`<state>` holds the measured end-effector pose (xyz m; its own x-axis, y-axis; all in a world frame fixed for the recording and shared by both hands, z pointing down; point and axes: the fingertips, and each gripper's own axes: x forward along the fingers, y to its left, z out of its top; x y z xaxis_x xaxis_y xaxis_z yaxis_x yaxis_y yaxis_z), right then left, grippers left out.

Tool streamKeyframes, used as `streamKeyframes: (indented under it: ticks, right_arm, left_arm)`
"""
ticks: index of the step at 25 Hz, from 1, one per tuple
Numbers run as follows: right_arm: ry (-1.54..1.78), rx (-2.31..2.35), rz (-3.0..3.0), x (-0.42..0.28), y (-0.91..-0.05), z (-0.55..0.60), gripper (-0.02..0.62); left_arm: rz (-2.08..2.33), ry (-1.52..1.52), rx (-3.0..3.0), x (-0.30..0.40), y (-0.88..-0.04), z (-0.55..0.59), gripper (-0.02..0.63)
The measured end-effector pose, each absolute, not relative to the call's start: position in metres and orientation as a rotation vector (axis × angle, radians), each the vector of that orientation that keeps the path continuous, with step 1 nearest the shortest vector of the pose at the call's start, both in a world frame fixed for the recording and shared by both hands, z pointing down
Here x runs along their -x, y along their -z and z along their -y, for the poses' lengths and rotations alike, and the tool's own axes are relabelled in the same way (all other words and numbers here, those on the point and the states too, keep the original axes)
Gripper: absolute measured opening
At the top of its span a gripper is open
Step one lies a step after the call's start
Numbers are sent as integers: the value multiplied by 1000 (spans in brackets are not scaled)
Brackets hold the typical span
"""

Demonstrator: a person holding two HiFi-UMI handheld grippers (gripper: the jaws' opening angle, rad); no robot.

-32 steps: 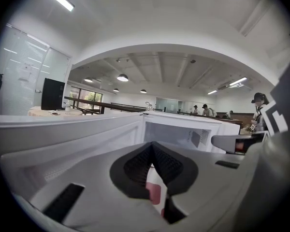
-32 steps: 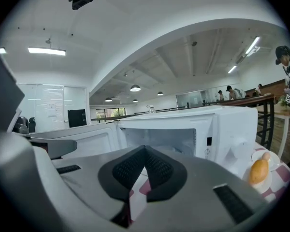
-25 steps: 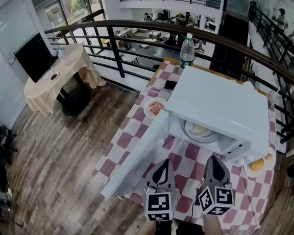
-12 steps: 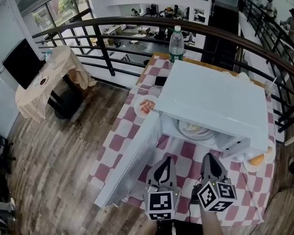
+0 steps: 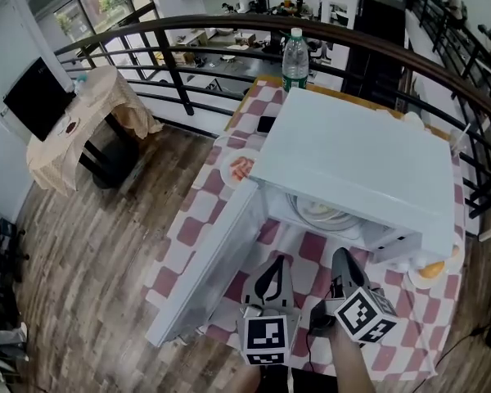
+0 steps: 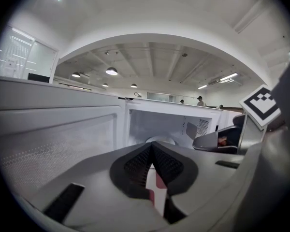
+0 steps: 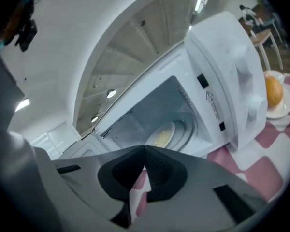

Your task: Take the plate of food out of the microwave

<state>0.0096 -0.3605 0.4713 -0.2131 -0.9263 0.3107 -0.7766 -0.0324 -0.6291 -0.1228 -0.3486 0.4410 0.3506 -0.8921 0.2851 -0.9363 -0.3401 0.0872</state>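
The plate of food (image 7: 162, 137) is seen inside the open microwave (image 5: 356, 166), straight ahead of both pairs of jaws and untouched. In the head view most of it is hidden under the microwave's top. The food is made out only as a pale yellow patch. The left gripper (image 6: 152, 147) and right gripper (image 7: 145, 152) are held with jaws pressed together, with nothing between them. The door (image 5: 206, 273) is swung out to the left of the left jaws. Compared with a second ago, the right gripper is seen rolled, its marker cube tilted.
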Motion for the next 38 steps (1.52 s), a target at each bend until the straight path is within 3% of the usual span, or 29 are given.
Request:
streamKeyframes:
  ticks: [9, 21, 24, 38]
  right_arm:
    - [1480, 1543, -1625, -8, -506, 383, 22]
    - [1541, 1496, -1382, -25, -528, 402, 49]
    - [1576, 1483, -1340, -25, -535, 404, 109]
    - [1654, 1433, -1224, -14, -546, 428, 109]
  left_arm:
    - [1661, -302, -2360, 113, -453, 357, 15]
    - [1700, -295, -2299, 122, -460, 364, 14]
    - [1693, -307, -2275, 123, -462, 364, 14]
    - [1709, -308, -2292, 123, -469, 367, 14]
